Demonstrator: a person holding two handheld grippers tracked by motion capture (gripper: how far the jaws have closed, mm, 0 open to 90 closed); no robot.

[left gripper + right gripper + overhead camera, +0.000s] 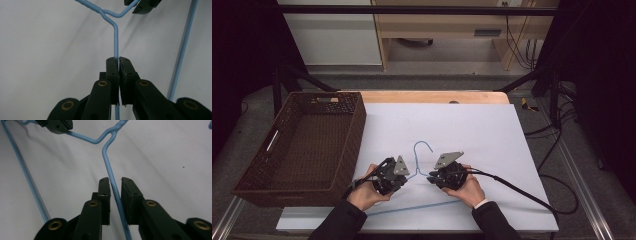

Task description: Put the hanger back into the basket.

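A light blue wire hanger [422, 144] lies flat on the white table cover [472, 130], hook pointing away from me. My left gripper [408, 176] is shut on the hanger's left shoulder wire; in the left gripper view the jaws [118, 60] pinch the wire [116, 37] just below the twisted neck. My right gripper [430, 178] sits at the right shoulder. Its own view shows the jaws [115, 181] open, with the wire [107, 157] running through the gap between them. Each gripper's tip shows in the other's view [143, 5] [56, 125].
A dark brown wicker basket [356, 132] stands at the table's left side, with nothing inside it. A black cable [522, 192] trails from the right gripper off to the right. Beyond the table's far edge are a wooden shelf unit [452, 30] and floor cables.
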